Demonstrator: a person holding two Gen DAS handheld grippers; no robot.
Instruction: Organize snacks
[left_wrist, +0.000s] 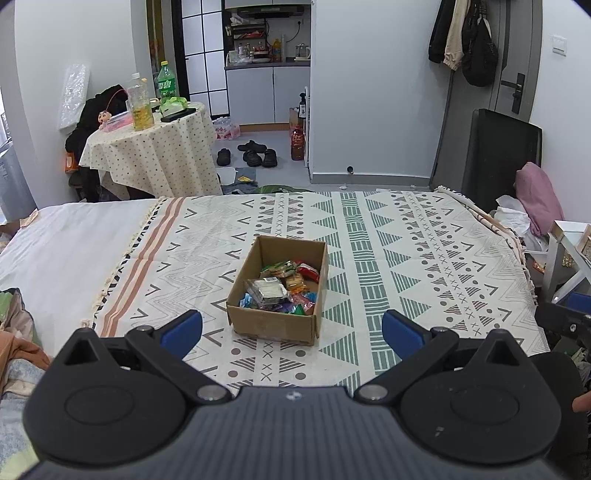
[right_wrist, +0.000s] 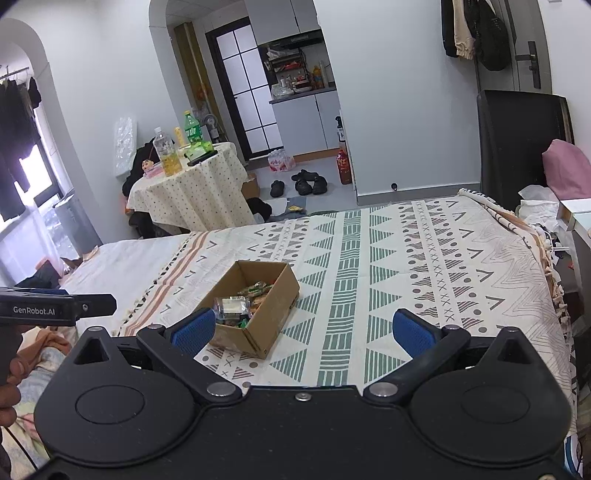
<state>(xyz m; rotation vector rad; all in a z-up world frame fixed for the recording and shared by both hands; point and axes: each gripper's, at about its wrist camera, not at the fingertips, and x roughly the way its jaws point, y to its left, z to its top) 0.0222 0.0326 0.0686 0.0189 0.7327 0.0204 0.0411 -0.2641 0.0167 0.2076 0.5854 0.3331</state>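
Both grippers, left gripper (left_wrist: 291, 334) and right gripper (right_wrist: 303, 332), hover level above the bedspread (left_wrist: 406, 258), jaws wide, facing the snack-filled cardboard box (left_wrist: 280, 291).

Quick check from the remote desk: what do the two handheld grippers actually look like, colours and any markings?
Both are matte black with two round hub discs, angled linkage arms on silver pivot bolts, and blue finger pads. The left gripper has a ribbed grey centre plate; its side reads "GenRobot.AI" in the right wrist view. The right gripper looks identical. No cables or sleeves show.

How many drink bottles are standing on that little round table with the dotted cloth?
2. A clear bottle of yellow liquid stands near the front of the round table, and a green soda bottle stands behind it, toward the right. Others could be hidden behind these.
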